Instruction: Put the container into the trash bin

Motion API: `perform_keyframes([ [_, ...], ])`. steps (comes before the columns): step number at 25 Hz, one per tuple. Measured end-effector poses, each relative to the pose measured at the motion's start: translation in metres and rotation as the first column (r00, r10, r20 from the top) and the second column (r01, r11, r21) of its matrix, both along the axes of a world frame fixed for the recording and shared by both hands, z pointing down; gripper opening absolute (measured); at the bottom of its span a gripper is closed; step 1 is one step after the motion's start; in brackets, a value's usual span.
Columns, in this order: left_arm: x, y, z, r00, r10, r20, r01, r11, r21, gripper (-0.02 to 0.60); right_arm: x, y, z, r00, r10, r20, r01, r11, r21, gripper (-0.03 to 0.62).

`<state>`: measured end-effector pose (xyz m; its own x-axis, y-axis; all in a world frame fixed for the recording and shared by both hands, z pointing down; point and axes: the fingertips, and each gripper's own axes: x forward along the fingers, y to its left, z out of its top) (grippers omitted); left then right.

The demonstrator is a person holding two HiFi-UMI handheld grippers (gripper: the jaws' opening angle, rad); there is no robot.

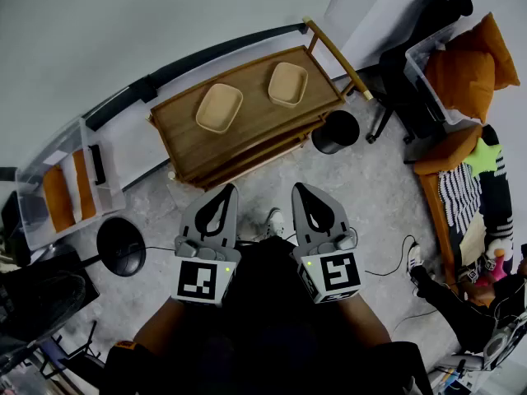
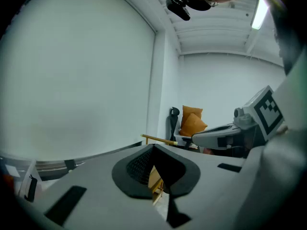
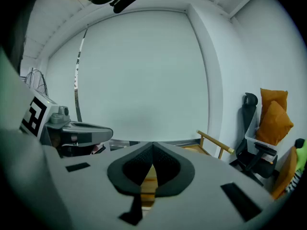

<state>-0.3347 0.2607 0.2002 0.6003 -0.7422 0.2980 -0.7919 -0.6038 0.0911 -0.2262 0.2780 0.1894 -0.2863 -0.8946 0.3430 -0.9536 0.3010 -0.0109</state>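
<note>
Both grippers were parked close to the body, side by side, and neither had anything in it: the left gripper (image 1: pixel 227 189) was clenched with nothing between its jaws, and the right gripper (image 1: pixel 301 188) was clamped tight on air too. Ahead of them sat the wooden surface (image 1: pixel 255 130), and there were two tan containers on it, not one: the left container (image 1: pixel 219 108) straight out beyond the left gripper, and the right container (image 1: pixel 288 84) further back, towards the surface's right end. They sat apart from each other, both well beyond the jaw tips. The bin (image 1: pixel 336 132), black and round, stood on the floor just beside the surface's right end, ahead and to the right of the right gripper. That was the relation that counted: the right container lay nearest the bin, and the right gripper was the nearer one to both, so it looked like that side's job. Each container read as a shallow rounded rectangle, the long side running roughly away from the person, though only slightly longer than wide. As for pose, both grippers pointed forward towards the surface and tipped a little downward, marker cubes up, jaws level with each other. The jaws would need to part before any grab, and no reach had begun.
</note>
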Motion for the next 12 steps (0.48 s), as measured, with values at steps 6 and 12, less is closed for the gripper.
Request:
perform_keyframes([
  [6, -0.009, -0.002, 0.0, 1.0, -0.006, -0.003, 0.006, 1.0, 0.004, 0.006, -0.003, -0.003, -0.001, 1.0, 0.016, -0.002, -0.016, 1.0, 0.004, 0.009],
  [12, -0.026, -0.006, -0.002, 1.0, -0.017, -0.023, 0.018, 1.0, 0.008, 0.006, -0.009, -0.011, -0.005, 0.999, 0.036, -0.018, -0.036, 0.999, 0.009, 0.009],
])
